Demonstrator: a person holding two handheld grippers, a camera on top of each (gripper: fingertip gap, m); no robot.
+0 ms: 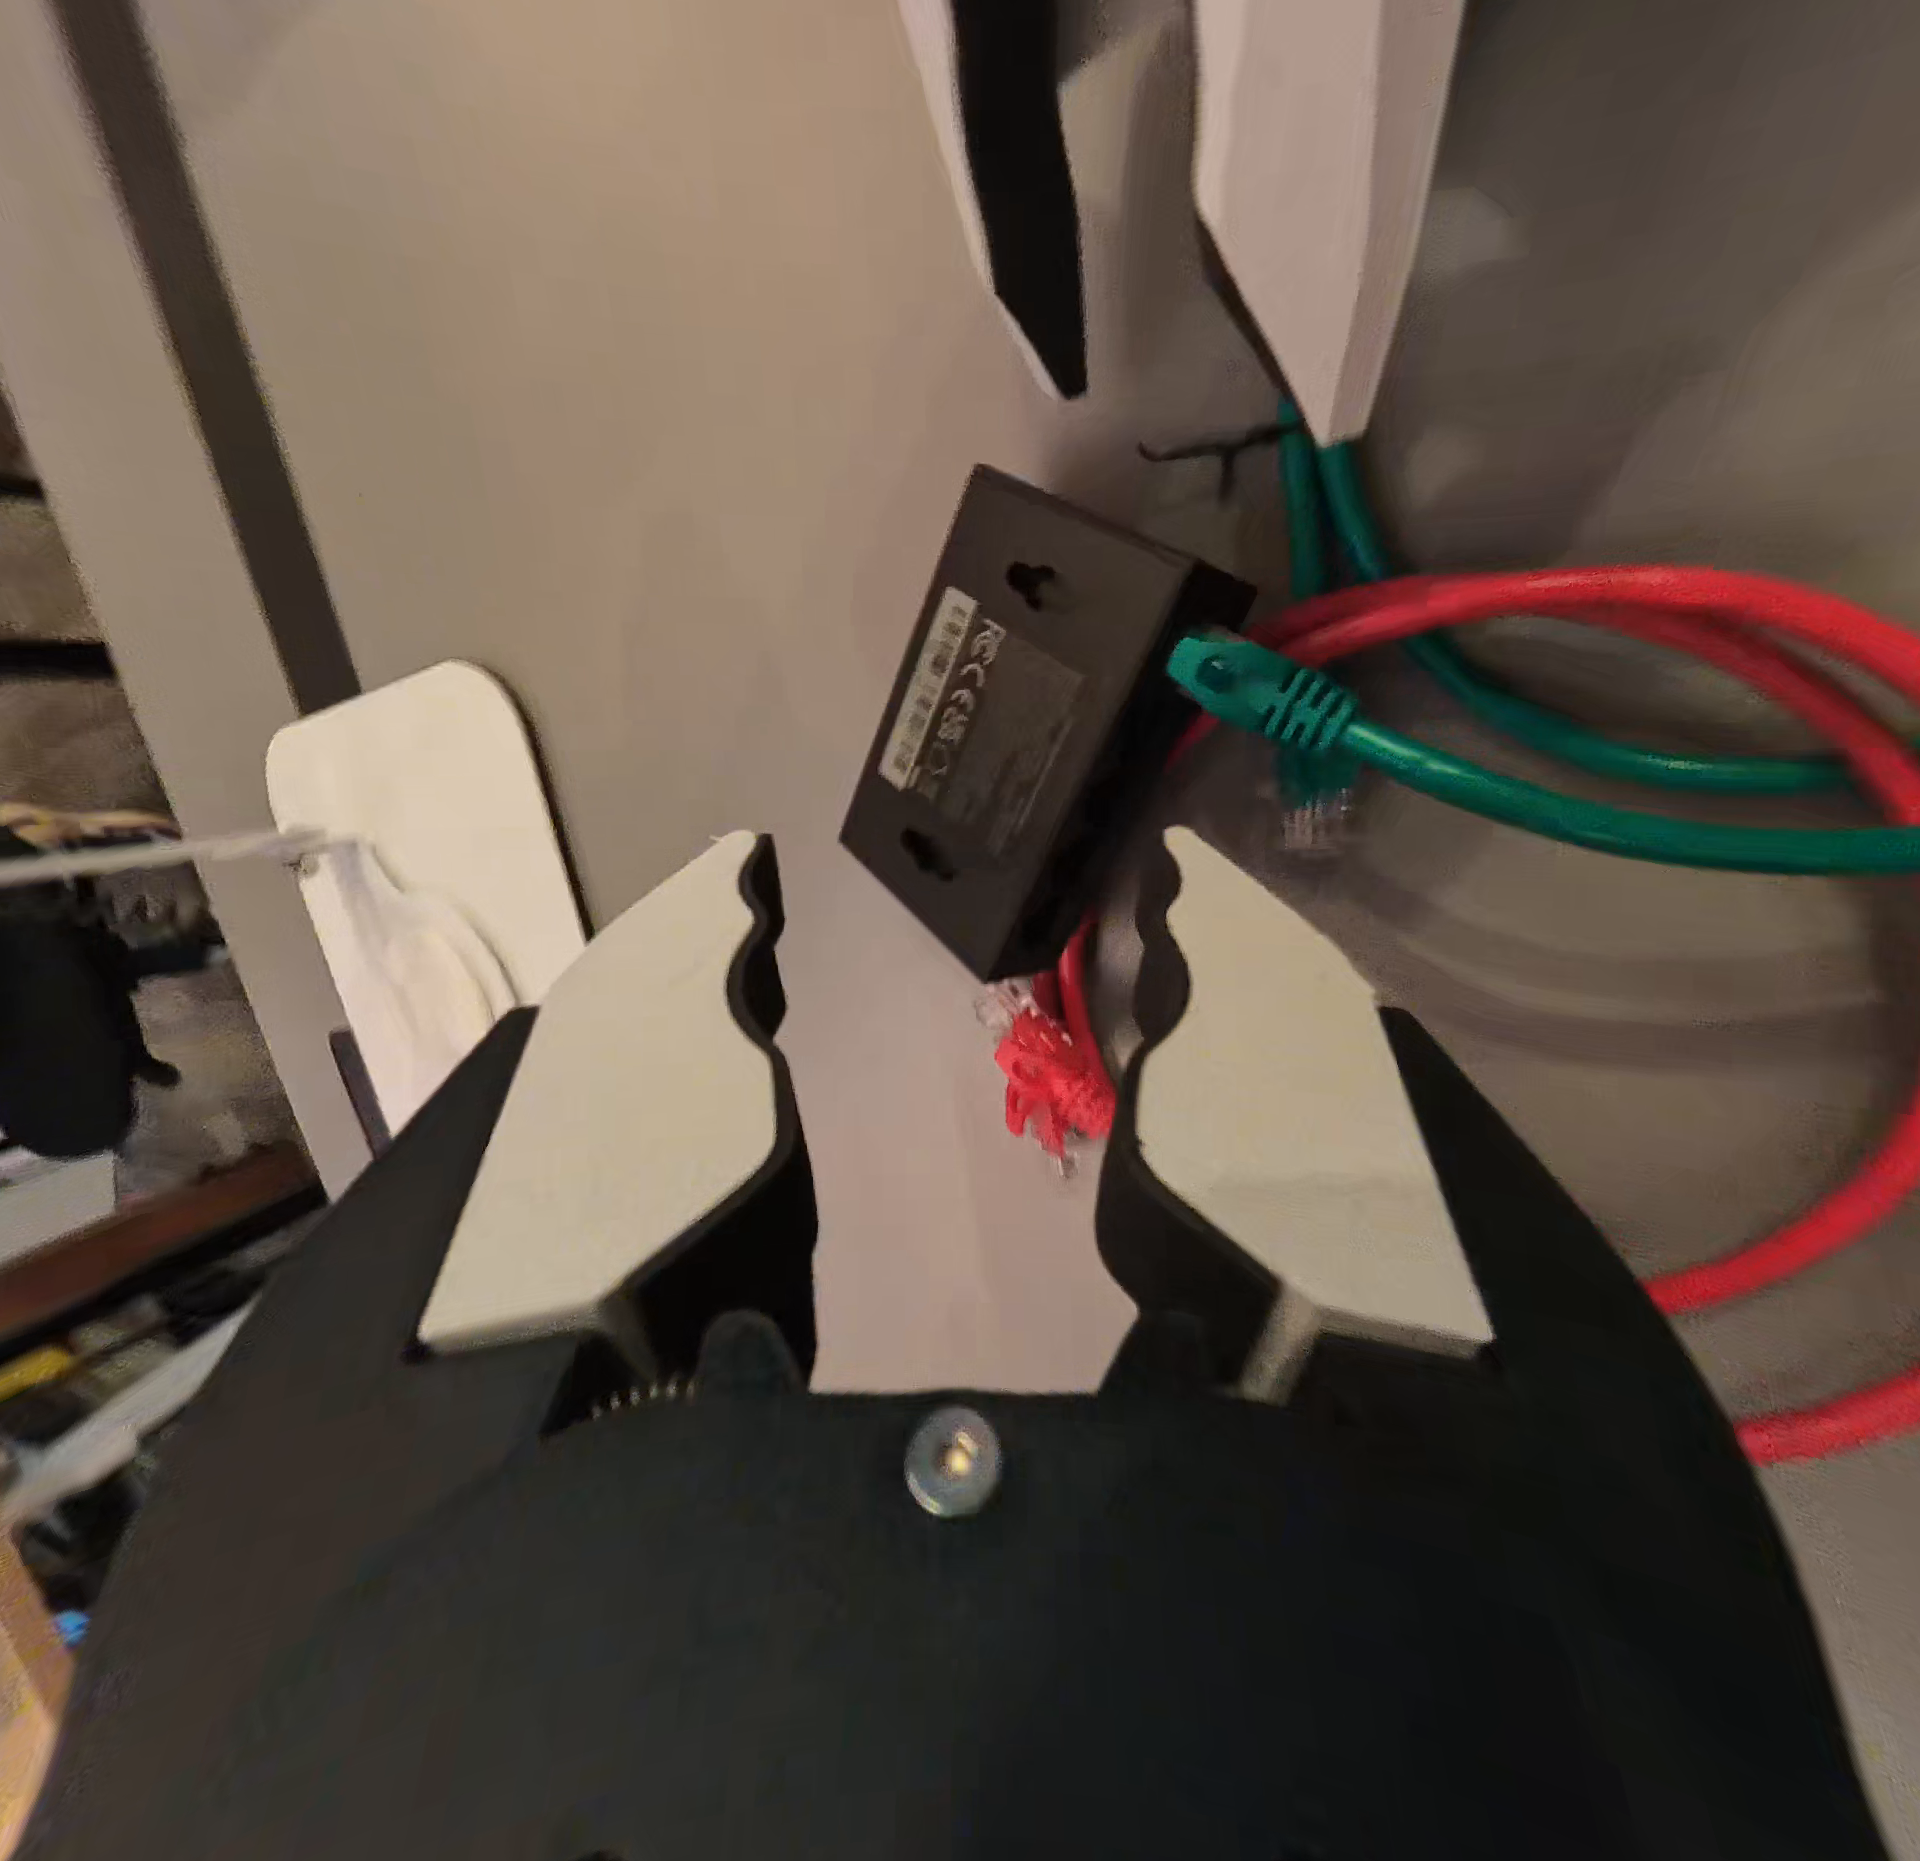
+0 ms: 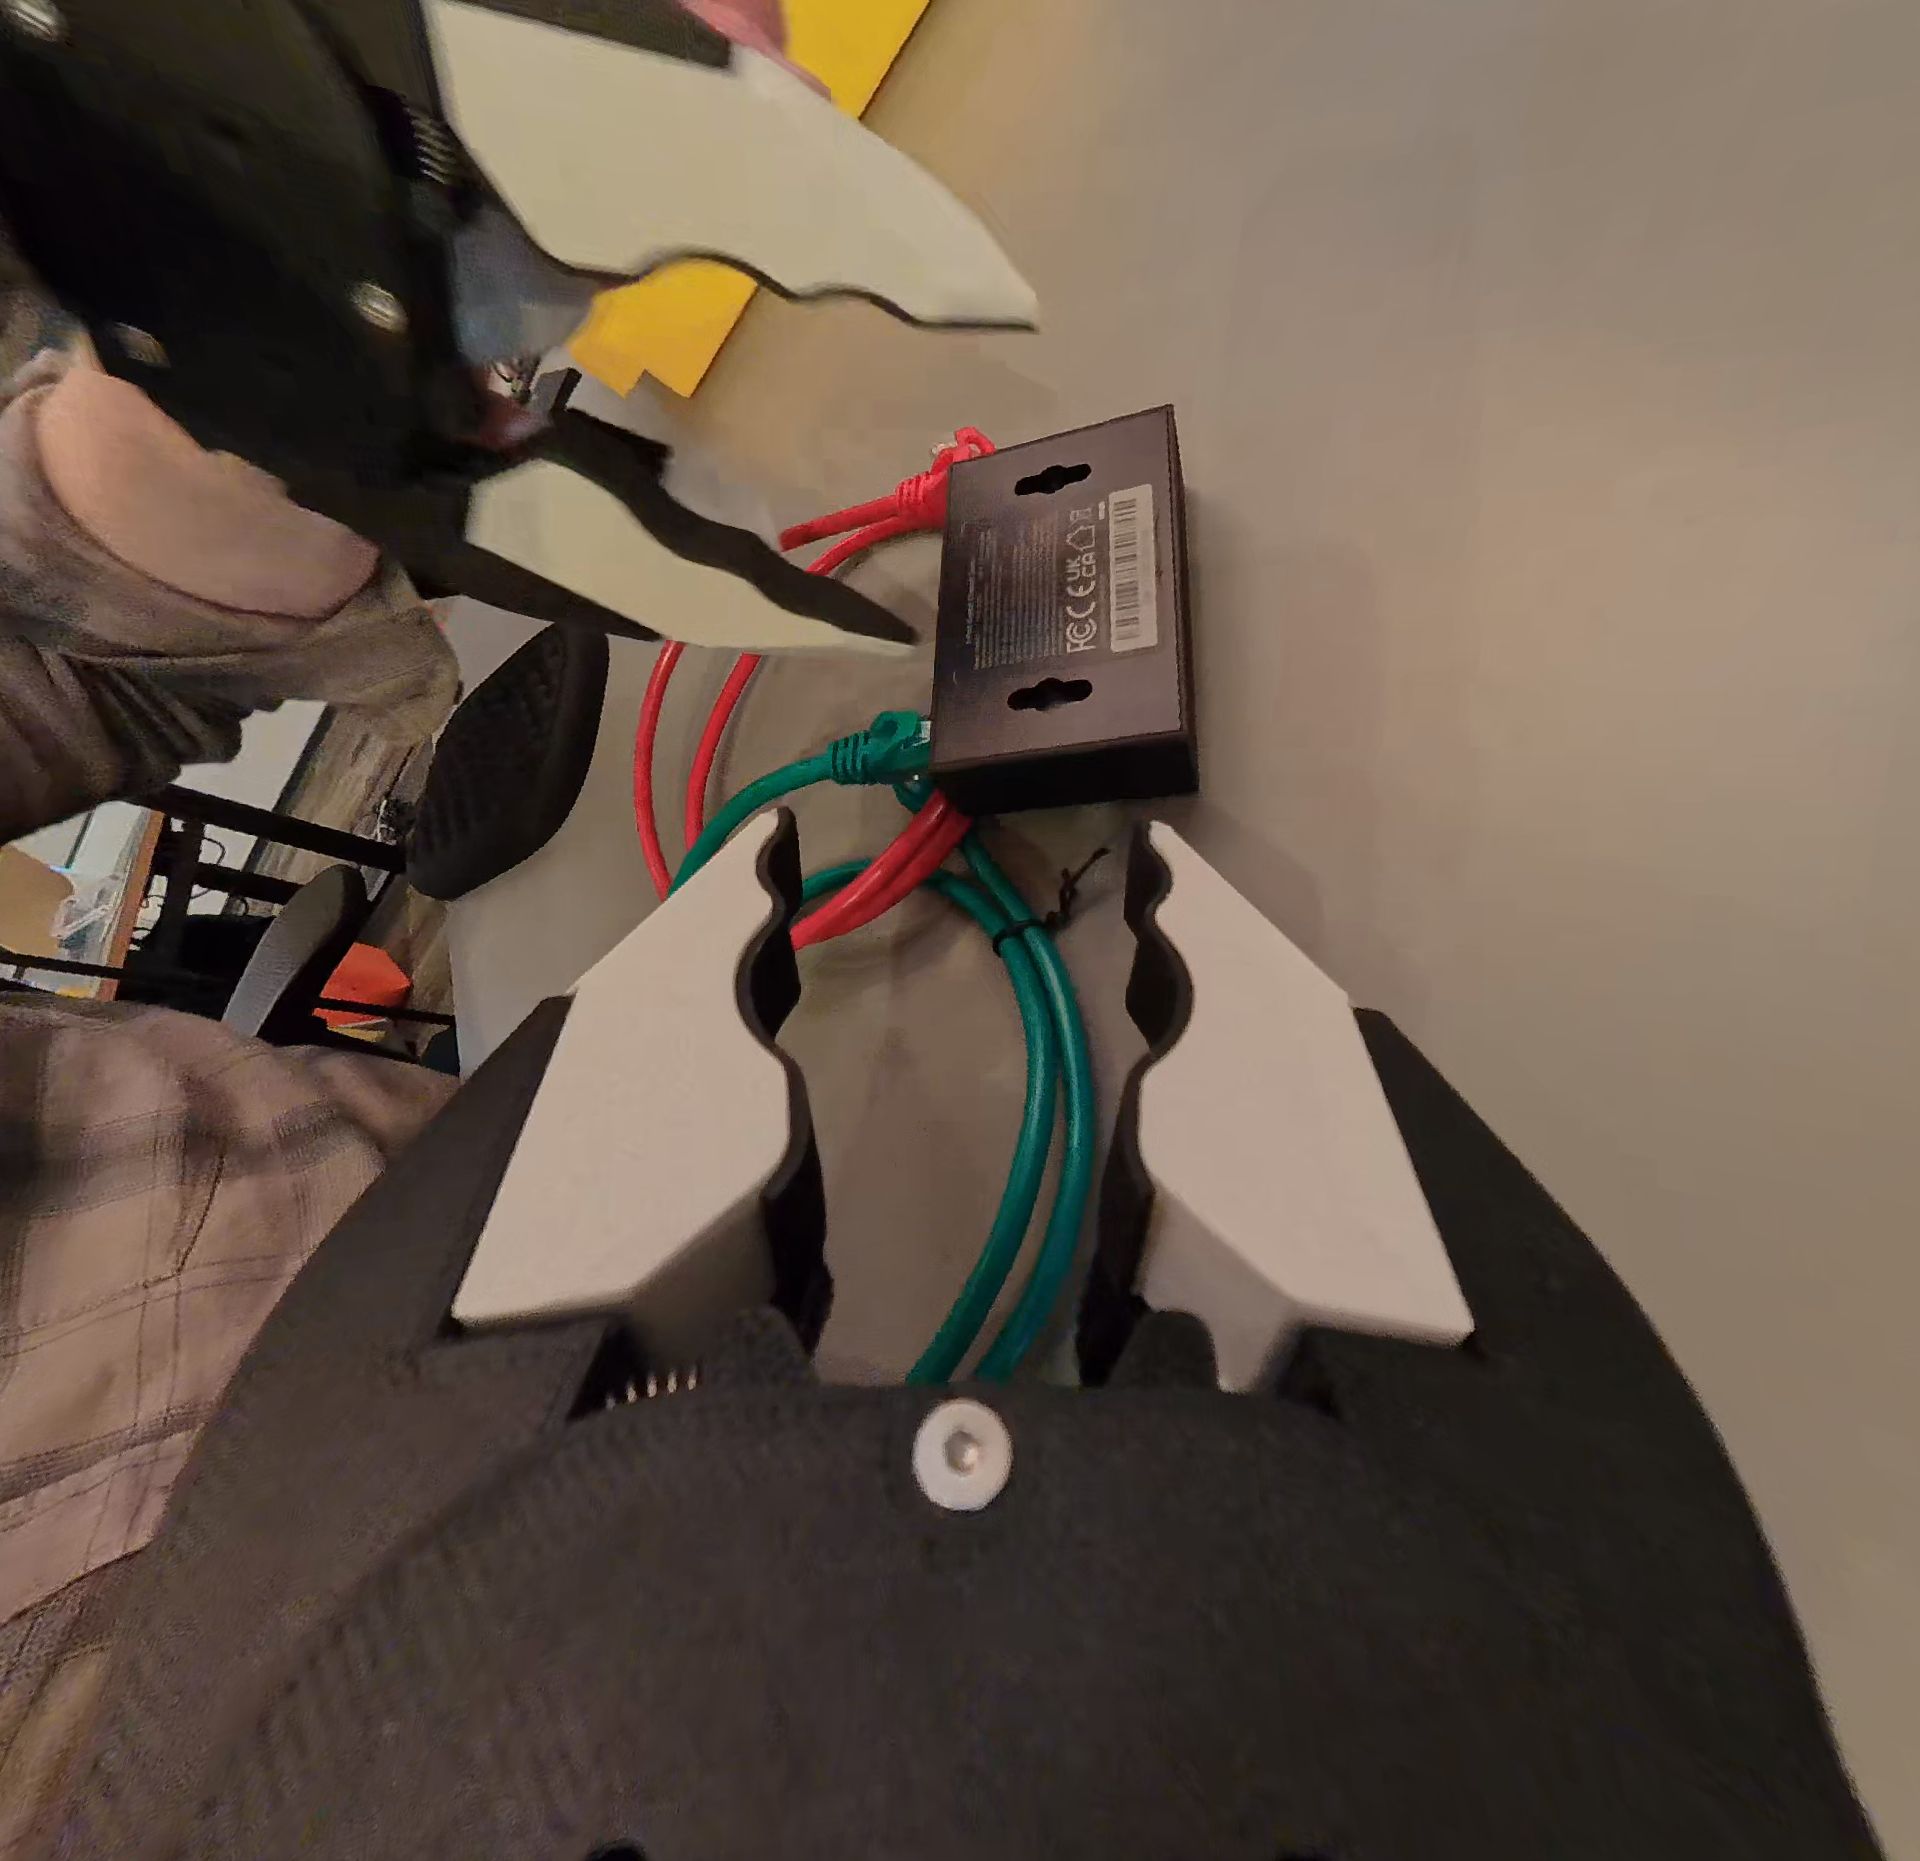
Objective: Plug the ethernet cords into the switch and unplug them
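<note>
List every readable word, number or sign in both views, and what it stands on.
Pale sticker on the black switch's underside: a barcode and small print, not transcribed here.
Switch casing beside the sticker: small printed symbols and fine lines of text, too small to read.
Left wrist view: the same markings, blurred.
Nothing else bears writing.

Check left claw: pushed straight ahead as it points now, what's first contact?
Likely the black switch, just ahead of the open left claw, slightly right of centre. Loose red plugs lie lower, between the fingers; depth is unclear.
</note>
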